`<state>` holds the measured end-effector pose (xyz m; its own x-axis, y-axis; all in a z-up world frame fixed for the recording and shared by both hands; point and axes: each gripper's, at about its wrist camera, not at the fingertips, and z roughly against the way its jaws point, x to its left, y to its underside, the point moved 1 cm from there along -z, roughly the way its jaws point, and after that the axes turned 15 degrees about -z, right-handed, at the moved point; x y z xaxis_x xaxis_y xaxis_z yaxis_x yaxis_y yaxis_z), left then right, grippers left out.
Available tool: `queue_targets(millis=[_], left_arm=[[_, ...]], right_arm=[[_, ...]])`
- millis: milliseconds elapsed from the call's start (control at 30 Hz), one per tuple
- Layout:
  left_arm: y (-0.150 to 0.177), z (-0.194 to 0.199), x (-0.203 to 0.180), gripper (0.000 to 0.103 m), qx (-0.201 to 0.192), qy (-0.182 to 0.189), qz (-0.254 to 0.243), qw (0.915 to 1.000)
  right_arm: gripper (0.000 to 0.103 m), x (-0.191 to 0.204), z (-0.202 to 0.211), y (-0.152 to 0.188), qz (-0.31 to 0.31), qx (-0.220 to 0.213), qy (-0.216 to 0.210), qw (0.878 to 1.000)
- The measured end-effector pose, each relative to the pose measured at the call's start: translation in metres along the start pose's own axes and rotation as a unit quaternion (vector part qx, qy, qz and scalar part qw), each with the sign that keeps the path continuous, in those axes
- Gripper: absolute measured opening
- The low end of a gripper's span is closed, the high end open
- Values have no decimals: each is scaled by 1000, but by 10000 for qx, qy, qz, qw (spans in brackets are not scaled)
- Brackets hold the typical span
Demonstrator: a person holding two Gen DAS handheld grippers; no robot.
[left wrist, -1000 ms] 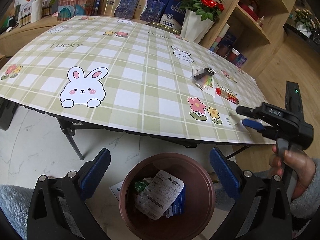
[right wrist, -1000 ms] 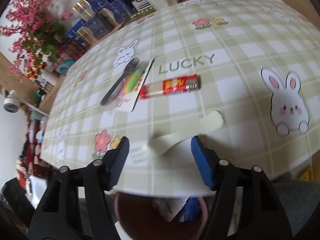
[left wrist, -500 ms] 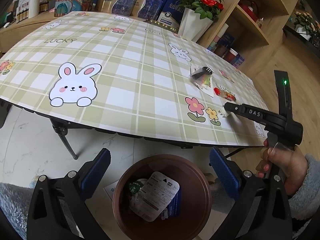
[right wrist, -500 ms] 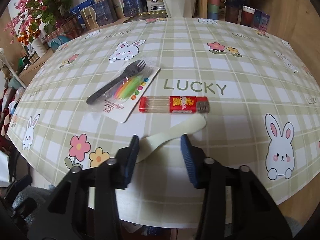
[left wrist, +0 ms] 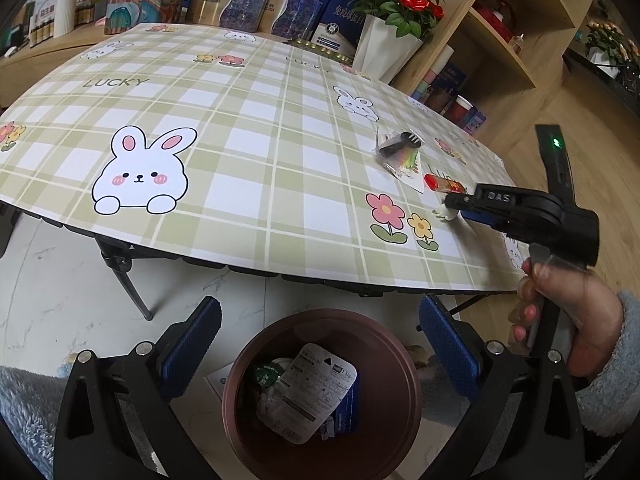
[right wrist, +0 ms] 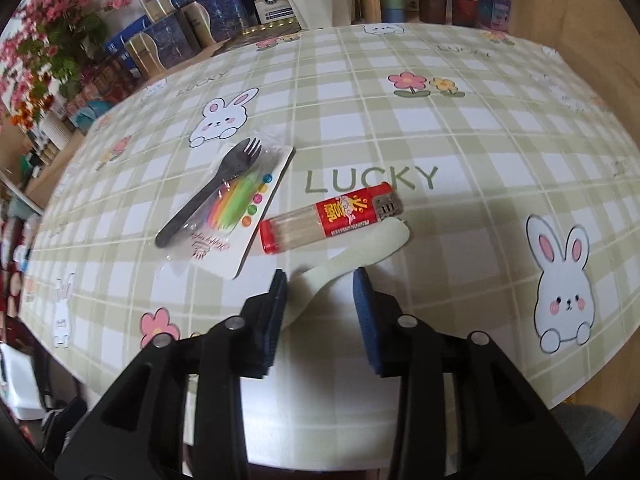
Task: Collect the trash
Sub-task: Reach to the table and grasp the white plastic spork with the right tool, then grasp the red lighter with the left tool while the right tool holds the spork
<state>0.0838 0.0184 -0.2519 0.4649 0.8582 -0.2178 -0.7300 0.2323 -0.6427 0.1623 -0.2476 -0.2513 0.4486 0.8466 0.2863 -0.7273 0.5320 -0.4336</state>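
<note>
Green-checked cloth with rabbits and flowers covers the worktop (left wrist: pixel 248 152), which fills the upper half of the left wrist view. Below its near edge, at bottom centre, a brown bin (left wrist: pixel 320 396) stands on the marble floor with wrappers inside. The left tongs (left wrist: pixel 320 340) hang released above it, blue pads wide apart on either side of the rim, holding nothing. At right of the frame the person's hand (left wrist: pixel 576 320) grips the right tongs (left wrist: pixel 450 206), whose tips sit on the cloth at a pale spoon (left wrist: pixel 444 213), next to a red lighter (left wrist: pixel 444 184) and a packaged black fork (left wrist: pixel 400 148).

From the right wrist view, the right tongs (right wrist: pixel 320 284) reach over the cloth in the lower centre. The jaws are parted, one pad on each side of the pale spoon (right wrist: pixel 360 256), not yet closed on it. The spoon's far end touches the red lighter (right wrist: pixel 332 216). The packaged black fork (right wrist: pixel 208 200) lies left of centre.
</note>
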Motion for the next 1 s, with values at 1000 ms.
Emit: queue_targets(millis=[1000], left_arm=[[-156,-103,-57,68,229,262,-1949,9802]], right_arm=[[38,-98,22,-21,-671,-63,-268,9974]])
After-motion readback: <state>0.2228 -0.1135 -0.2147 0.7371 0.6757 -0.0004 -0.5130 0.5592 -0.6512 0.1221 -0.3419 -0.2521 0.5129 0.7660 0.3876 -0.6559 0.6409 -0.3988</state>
